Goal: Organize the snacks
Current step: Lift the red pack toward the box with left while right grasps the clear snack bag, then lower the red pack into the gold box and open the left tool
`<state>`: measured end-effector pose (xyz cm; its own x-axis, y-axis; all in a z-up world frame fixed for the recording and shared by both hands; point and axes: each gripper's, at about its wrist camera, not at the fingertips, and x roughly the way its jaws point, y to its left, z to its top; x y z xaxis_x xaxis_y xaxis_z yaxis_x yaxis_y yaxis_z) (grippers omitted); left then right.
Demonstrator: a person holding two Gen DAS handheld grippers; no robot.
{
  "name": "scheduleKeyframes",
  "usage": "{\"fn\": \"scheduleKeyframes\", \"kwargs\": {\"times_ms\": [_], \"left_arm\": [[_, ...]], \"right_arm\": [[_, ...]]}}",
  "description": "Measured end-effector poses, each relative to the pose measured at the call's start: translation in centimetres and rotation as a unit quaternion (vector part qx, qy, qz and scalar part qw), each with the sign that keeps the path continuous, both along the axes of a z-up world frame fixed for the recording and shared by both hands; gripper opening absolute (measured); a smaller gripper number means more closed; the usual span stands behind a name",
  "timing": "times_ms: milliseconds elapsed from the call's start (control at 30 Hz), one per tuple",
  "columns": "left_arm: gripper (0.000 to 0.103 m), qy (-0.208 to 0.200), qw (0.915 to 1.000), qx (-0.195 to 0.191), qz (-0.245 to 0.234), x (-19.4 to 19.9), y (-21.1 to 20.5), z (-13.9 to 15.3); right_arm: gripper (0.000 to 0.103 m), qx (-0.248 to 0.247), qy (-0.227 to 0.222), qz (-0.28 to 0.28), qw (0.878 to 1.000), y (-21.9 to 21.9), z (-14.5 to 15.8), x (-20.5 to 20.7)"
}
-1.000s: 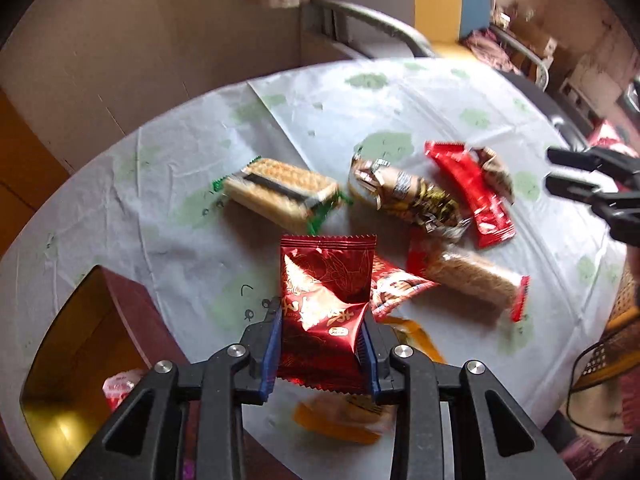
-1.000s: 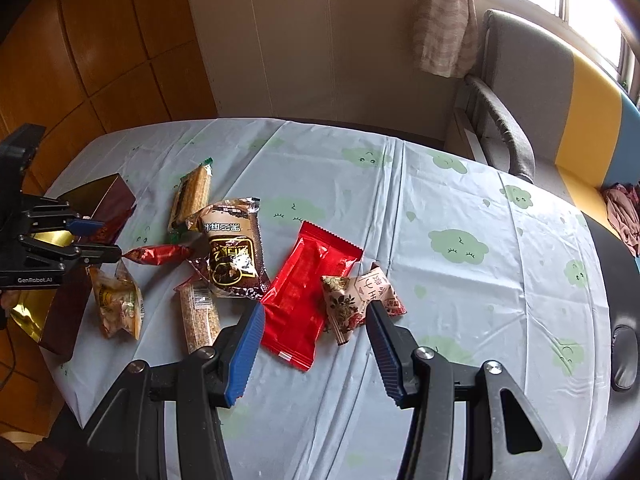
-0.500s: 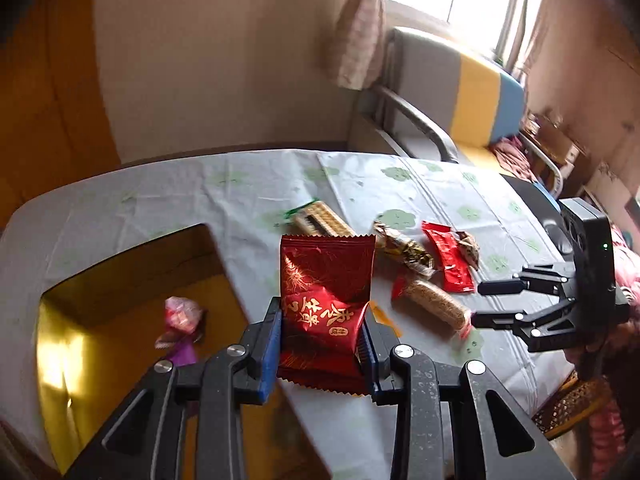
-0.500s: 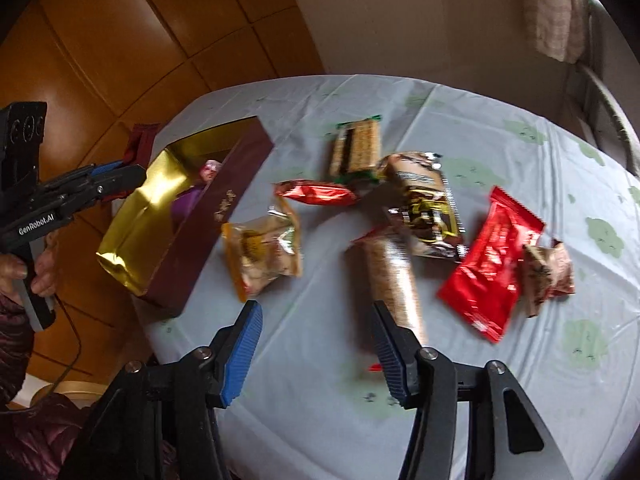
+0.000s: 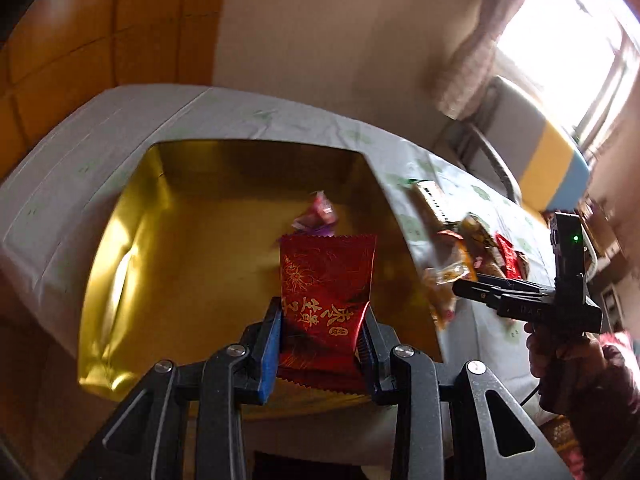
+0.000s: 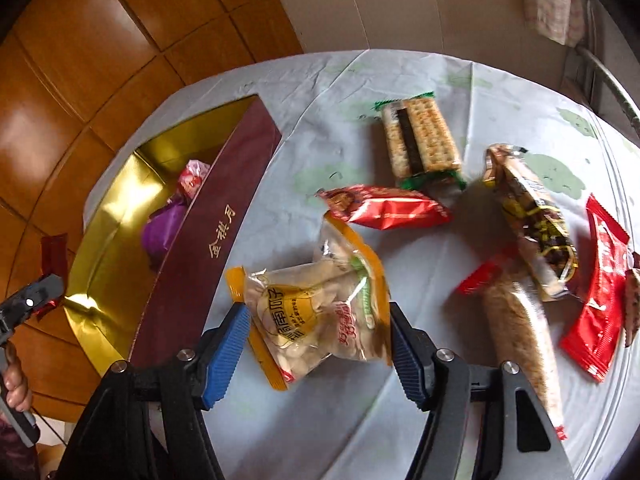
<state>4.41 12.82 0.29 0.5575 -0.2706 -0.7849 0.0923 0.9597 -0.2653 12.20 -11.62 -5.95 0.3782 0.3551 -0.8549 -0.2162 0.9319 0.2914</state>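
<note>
My left gripper [image 5: 322,334] is shut on a dark red snack packet [image 5: 326,288] and holds it above the open gold-lined box [image 5: 200,264]. A pink and a purple sweet [image 5: 316,216] lie in the box. My right gripper [image 6: 320,344] is open, its jaws on either side of a clear orange-edged snack bag [image 6: 320,312] that lies on the table next to the box's maroon wall [image 6: 216,240]. In the left wrist view the right gripper [image 5: 468,294] hangs over that bag [image 5: 444,292].
On the cloth-covered table [image 6: 360,80] lie a cracker pack [image 6: 418,136], a red packet [image 6: 384,206], a brown-gold bar [image 6: 528,220], an oat bar [image 6: 520,332] and a flat red packet [image 6: 600,296]. A chair [image 5: 540,160] stands behind the table.
My left gripper has carried the red packet from the table's snack pile leftward to over the box. My right gripper has moved left and down around the orange-edged bag.
</note>
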Motion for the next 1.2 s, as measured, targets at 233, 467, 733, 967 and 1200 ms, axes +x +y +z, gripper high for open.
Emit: {"fn": "scheduleKeyframes", "kwargs": {"times_ms": [233,467,733,967,1200], "left_arm": [[0.034,-0.011,0.9987,0.015,0.046,-1.6,2.3,-0.6],[0.035,-0.003,0.9987,0.010,0.050,-1.6,2.3,-1.4],[0.035,-0.004,0.9992,0.006,0.040,-0.6,1.1,-1.9],[0.035,0.005,0.9996,0.023,0.013,0.0,-2.1,-1.9],[0.035,0.012,0.9992,0.037,-0.001,-0.1,-4.3,-2.1]], "right_arm": [[0.054,-0.038,-0.014,-0.015,0.999,0.5,0.5,-1.5],[0.051,-0.013,-0.018,-0.028,0.999,-2.6,3.0,-5.6],[0.051,-0.010,0.010,-0.085,0.996,-6.5,1.6,-9.4],[0.051,0.026,0.007,-0.107,0.994,-7.8,0.7,-9.7],[0.049,0.040,-0.001,-0.111,0.993,-8.0,0.4,-10.0]]}}
